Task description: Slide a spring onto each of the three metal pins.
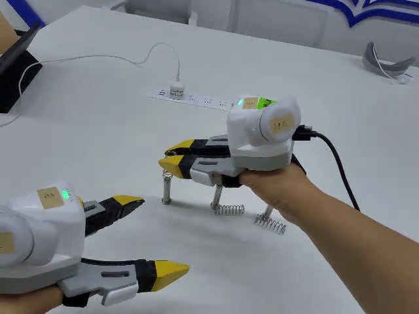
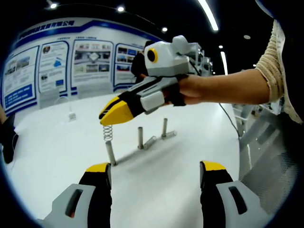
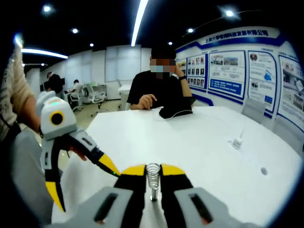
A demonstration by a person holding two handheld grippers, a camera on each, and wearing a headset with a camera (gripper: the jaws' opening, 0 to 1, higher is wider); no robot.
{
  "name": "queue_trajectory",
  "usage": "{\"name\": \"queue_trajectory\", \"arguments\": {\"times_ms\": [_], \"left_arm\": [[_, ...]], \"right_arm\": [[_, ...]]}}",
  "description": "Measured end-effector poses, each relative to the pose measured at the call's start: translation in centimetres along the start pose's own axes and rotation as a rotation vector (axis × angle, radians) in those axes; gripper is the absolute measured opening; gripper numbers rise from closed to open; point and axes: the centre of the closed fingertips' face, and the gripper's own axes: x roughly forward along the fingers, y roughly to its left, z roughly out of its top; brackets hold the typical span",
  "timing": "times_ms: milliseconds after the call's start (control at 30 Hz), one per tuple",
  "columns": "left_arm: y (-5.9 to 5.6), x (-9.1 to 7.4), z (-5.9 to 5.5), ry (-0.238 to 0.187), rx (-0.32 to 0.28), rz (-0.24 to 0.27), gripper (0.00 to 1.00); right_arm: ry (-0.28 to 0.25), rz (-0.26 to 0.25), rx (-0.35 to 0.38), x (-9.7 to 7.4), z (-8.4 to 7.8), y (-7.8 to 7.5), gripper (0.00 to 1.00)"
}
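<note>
Three metal pins stand upright on the white table (image 1: 98, 131): the left pin (image 1: 167, 191), the middle pin (image 1: 216, 196) and the right pin (image 1: 267, 210). My right gripper (image 1: 171, 160) is shut on a spring (image 3: 153, 178), holding it upright over the top of the left pin (image 3: 153, 194). In the left gripper view that spring (image 2: 108, 132) sits around the pin's upper end (image 2: 110, 153). Two more springs lie flat on the table, one (image 1: 229, 209) by the middle pin and one (image 1: 270, 224) by the right pin. My left gripper (image 1: 157, 235) hangs open near the front left, holding nothing.
A white power strip (image 1: 190, 98) with a plugged charger and cable lies behind the pins. A black object (image 1: 13, 65) sits at the far left edge, and a grey headset-like item (image 1: 386, 62) at the far right. A person (image 3: 164, 90) sits across the table.
</note>
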Motion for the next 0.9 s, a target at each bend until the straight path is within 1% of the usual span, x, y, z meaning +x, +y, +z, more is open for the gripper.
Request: {"name": "queue_trajectory", "arguments": {"times_ms": [200, 433, 600, 900], "left_arm": [[0.2, -0.1, 0.0, 0.000, -0.005, 0.006, 0.78], [0.2, -0.1, -0.1, 0.003, -0.007, 0.007, 0.78], [0.2, -0.1, -0.2, 0.004, -0.008, 0.006, 0.78], [0.3, -0.2, -0.3, 0.007, -0.008, 0.004, 0.78]], "right_arm": [[0.011, -0.004, 0.013, 0.4, -0.6, -0.3, 0.12], [0.027, -0.004, 0.013, 0.7, -1.2, -0.3, 0.12], [0.047, -0.004, 0.014, 1.0, -1.9, -0.1, 0.12], [0.093, -0.020, 0.019, 1.8, -3.5, -0.1, 0.12]]}}
